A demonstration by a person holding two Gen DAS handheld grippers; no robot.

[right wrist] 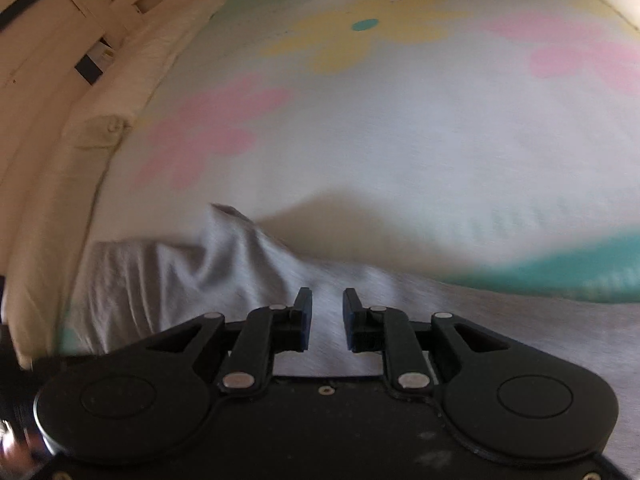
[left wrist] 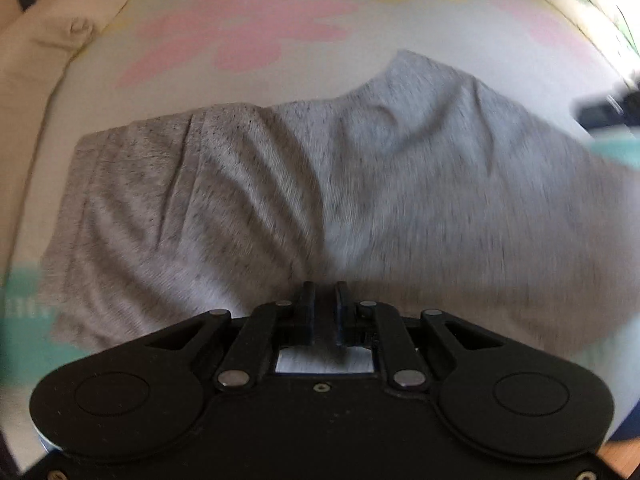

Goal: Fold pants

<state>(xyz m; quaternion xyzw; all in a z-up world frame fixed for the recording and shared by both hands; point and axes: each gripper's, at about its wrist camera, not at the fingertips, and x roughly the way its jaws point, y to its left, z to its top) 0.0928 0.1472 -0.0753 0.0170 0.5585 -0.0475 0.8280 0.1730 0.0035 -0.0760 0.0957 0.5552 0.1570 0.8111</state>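
A: Where are the pants (left wrist: 320, 184) seen?

B: The gray pants are spread on the flowery sheet (left wrist: 248, 28), bunched up toward 12 o'clock.

A: What about the tongs?

B: The left gripper (left wrist: 325, 294) is pinched on the pants. The right gripper (right wrist: 327, 300) is held apart above them, gripping nothing.

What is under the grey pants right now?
The grey pants lie on a flower-printed sheet, visible all around them. Whatever sits directly beneath the cloth is covered.
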